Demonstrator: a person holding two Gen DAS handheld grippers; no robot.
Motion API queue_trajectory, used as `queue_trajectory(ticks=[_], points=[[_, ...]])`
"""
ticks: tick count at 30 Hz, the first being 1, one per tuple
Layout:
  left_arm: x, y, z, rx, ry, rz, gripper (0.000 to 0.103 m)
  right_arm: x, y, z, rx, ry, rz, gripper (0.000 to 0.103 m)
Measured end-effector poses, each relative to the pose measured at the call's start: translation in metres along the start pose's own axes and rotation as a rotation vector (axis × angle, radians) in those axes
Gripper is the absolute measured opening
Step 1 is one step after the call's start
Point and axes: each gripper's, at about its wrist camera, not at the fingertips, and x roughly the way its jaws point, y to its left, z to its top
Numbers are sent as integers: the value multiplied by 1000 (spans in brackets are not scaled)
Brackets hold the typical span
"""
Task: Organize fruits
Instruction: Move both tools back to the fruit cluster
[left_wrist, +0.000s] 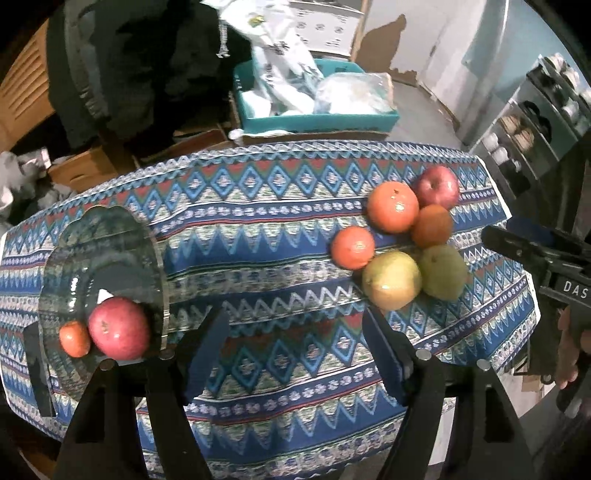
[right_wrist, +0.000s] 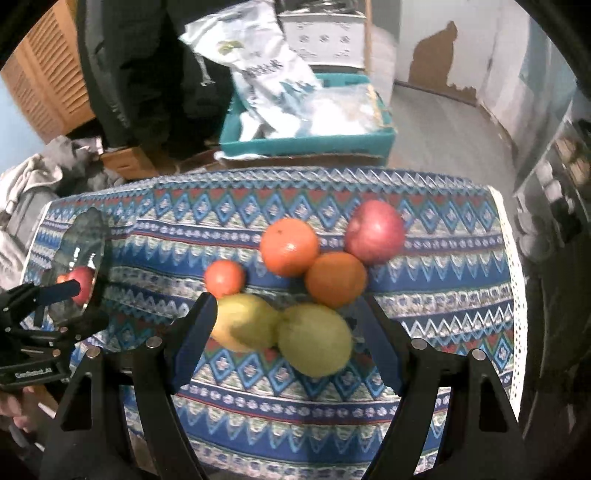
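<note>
Midway through sorting: my left gripper hangs released beside the clear glass plate bearing a red apple; my right gripper, unclenched, frames the green pear, far right of that plate; next, close on it

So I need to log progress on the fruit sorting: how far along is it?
Early. Done: a red apple and a small orange fruit sit on the glass plate. In hand: nothing; the left gripper and right gripper are both open and empty. Left: six fruits clustered on the tablecloth, including two pears below the right gripper.
</note>
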Motion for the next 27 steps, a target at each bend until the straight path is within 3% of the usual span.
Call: queue_trajectory(ticks=[13,27], points=[[43,-39,25,-4,75,-35,77,17,-58,-13,64,66,-64,79],[88,-63,93,47,95,-49,81,64,-103,41,106,140,-18,81]])
